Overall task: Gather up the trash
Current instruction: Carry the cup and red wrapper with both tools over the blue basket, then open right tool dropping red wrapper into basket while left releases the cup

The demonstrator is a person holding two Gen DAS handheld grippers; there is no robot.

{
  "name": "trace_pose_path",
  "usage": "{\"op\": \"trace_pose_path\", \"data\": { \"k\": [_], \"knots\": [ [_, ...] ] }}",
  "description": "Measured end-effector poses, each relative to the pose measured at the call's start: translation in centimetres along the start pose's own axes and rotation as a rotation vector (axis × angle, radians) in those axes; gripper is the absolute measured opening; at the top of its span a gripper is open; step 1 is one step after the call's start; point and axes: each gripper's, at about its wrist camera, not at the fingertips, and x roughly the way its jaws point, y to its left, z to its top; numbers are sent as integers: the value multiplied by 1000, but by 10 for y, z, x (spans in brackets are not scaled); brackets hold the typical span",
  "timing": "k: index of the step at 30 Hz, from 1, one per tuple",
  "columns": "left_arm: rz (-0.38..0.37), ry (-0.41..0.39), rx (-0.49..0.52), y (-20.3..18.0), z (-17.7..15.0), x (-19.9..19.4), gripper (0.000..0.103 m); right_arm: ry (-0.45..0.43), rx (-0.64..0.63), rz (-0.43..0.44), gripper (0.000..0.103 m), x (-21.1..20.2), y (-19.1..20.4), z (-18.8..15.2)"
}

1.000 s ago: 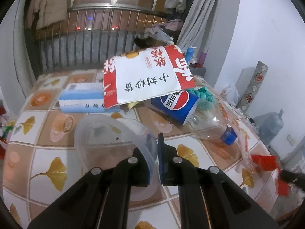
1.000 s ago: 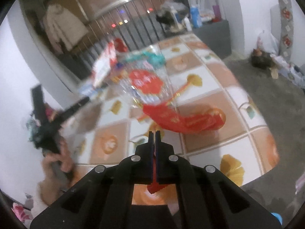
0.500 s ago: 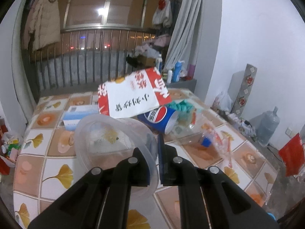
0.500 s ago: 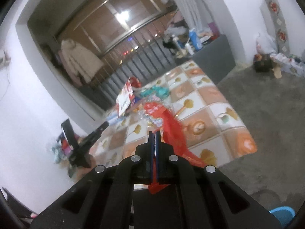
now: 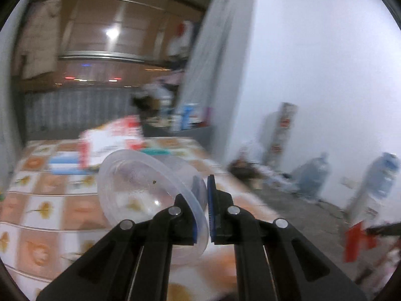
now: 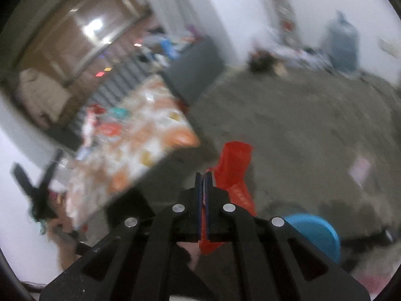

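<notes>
My left gripper [image 5: 203, 195] is shut on the rim of a clear plastic bowl [image 5: 140, 190], held tilted above the tiled table [image 5: 45, 200]. In the right wrist view my right gripper [image 6: 205, 183] is shut on a red plastic wrapper [image 6: 234, 165] that hangs over the grey floor, off the table's edge. The same red wrapper [image 5: 357, 240] shows at the lower right of the left wrist view. More trash stays on the table: a red-and-white paper bag [image 5: 110, 138] and a blue-and-white box [image 5: 64, 161]. Both views are blurred.
A blue bin [image 6: 315, 233] sits on the floor just below and right of my right gripper. Large water jugs [image 5: 313, 175] and clutter line the white wall. The table [image 6: 135, 145] lies to the left in the right wrist view, with a person's hand [image 6: 62, 235] beneath it.
Both grippers have swung away from the table toward the floor on the right. The bowl rose off the table with my left gripper. The red wrapper left the table, and the blue bin came closer.
</notes>
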Motion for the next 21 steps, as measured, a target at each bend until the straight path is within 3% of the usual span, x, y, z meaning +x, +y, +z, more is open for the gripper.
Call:
{"op": "trace_pose_path", "data": {
  "k": [4, 7, 13, 15, 17, 19, 21],
  "knots": [
    [-178, 62, 21, -60, -5, 11, 7, 98, 111, -73, 3, 14, -46, -31],
    [-264, 131, 67, -100, -15, 27, 7, 180, 152, -109, 3, 35, -69, -55],
    [-459, 354, 137, -177, -49, 66, 7, 287, 295, -110, 5, 87, -100, -72],
    [-488, 437, 156, -199, -66, 80, 7, 344, 321, -178, 7, 102, -116, -79],
    [-496, 489, 184, -217, -80, 90, 7, 426, 288, -320, 10, 121, -121, -88],
    [-516, 548, 217, -236, -97, 99, 7, 497, 253, -375, 24, 136, -130, -99],
    [-562, 643, 245, -252, -116, 111, 7, 615, 303, -404, 38, 153, -142, -110]
  ]
}}
